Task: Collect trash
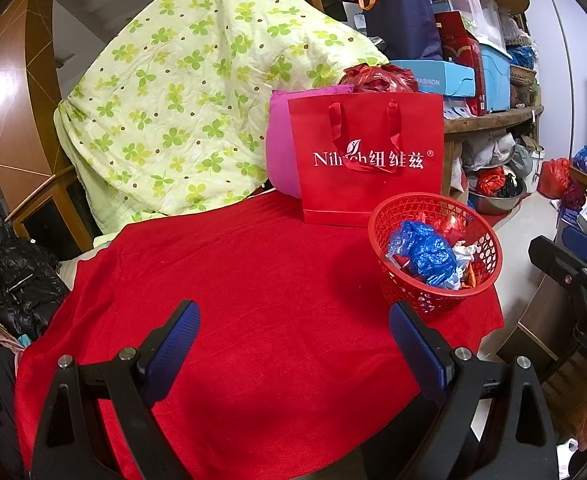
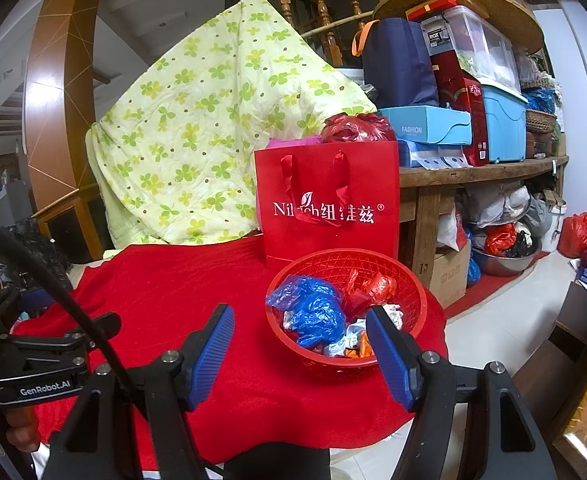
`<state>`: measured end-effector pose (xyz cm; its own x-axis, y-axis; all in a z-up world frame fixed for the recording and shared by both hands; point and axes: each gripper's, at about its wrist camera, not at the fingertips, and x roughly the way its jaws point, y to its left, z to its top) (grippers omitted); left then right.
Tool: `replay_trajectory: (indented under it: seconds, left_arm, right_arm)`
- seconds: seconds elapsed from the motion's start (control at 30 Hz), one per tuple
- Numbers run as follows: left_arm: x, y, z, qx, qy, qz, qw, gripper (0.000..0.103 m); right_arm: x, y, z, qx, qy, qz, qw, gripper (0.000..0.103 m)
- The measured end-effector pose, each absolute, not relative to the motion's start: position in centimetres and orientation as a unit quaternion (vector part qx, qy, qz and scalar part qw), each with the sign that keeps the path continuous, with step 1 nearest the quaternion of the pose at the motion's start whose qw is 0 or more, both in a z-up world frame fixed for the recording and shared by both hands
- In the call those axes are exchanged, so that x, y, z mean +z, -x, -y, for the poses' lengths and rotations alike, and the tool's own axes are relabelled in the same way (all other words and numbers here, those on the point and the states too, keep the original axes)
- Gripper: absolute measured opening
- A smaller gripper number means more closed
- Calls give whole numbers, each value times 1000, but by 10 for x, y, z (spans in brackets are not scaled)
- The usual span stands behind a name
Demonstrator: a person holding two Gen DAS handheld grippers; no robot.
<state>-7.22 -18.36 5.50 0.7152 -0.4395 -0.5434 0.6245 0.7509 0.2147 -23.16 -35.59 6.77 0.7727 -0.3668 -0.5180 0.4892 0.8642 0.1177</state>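
A red mesh basket sits near the right edge of a surface covered by a red cloth. Inside it lie a crumpled blue plastic bag, a red plastic bag and some silver and orange wrappers. My left gripper is open over bare red cloth, left of and nearer than the basket. My right gripper is open too, hovering just in front of the basket with nothing between its blue pads. The right gripper's body shows at the right edge of the left wrist view.
A red paper gift bag stands behind the basket, with a pink cushion and a green clover quilt beside it. Shelves with boxes and bags fill the right. A hand holds the left gripper's body.
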Motion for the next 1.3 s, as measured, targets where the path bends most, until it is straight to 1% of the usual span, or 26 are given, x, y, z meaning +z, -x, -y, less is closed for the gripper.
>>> replay_trajectory:
  seconds: [1.3]
  left_arm:
    - [56, 71, 181, -293, -190, -240, 906, 95]
  right_arm:
    - [71, 230, 354, -228, -123, -249, 933, 72]
